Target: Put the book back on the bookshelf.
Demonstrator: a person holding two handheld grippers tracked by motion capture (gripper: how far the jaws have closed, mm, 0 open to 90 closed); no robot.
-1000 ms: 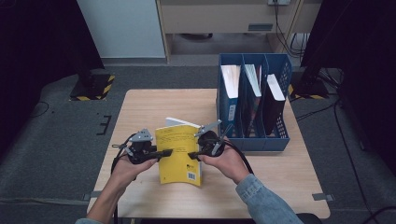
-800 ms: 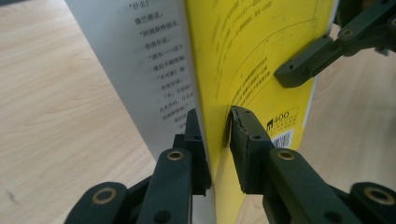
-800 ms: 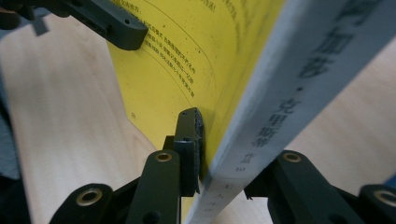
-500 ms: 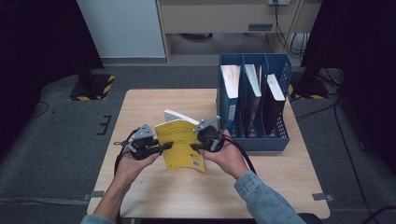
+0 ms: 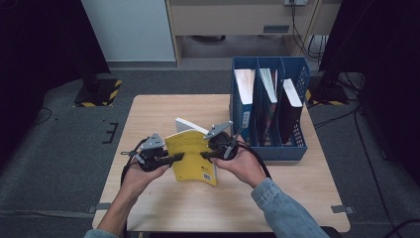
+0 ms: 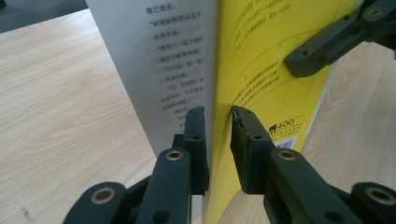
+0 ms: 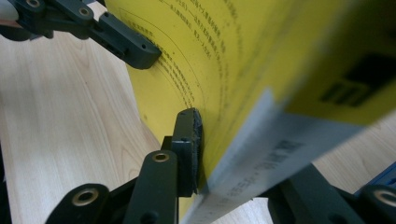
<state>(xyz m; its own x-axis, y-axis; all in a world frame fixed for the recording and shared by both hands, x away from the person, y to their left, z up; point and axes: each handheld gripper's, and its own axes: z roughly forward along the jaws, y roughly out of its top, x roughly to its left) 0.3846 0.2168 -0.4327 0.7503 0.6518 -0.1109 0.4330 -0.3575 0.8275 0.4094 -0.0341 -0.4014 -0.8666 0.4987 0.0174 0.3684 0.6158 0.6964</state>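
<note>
In the high view, the yellow book point(image 5: 192, 157) is held up off the wooden table point(image 5: 158, 114), tilted, with its white page block showing at the upper edge. It sits just left of the blue file rack point(image 5: 267, 146), near that rack's front left corner. The left gripper point(image 5: 174, 158) comes in from the book's left edge, and the right gripper point(image 5: 204, 155) from its right edge, so the book hangs between the two. Each is carried in a hand: the left hand point(image 5: 136, 176) lies well left of the rack, the right hand point(image 5: 245, 166) just in front of it, with a denim sleeve point(image 5: 282, 208) behind. The rack holds several upright books and folders in its compartments.

In the left gripper view, the left gripper point(image 6: 218, 140) has its two black jaws drawn together on the book's yellow cover point(image 6: 271, 74), one pad on the yellow outer face and the other on the inner side beside a white printed page point(image 6: 159, 70). The right gripper's jaw tip point(image 6: 317, 49) presses the yellow face farther up, on the side toward the rack.

In the right gripper view, the right gripper point(image 7: 205, 144) is clamped on the book's edge: its left pad lies flat against the yellow cover point(image 7: 224, 51), the page block runs across the gap, and the other jaw is mostly hidden behind the book. The left gripper's jaw tip point(image 7: 126, 44) touches the cover at the upper left, on the side away from the rack.
</note>
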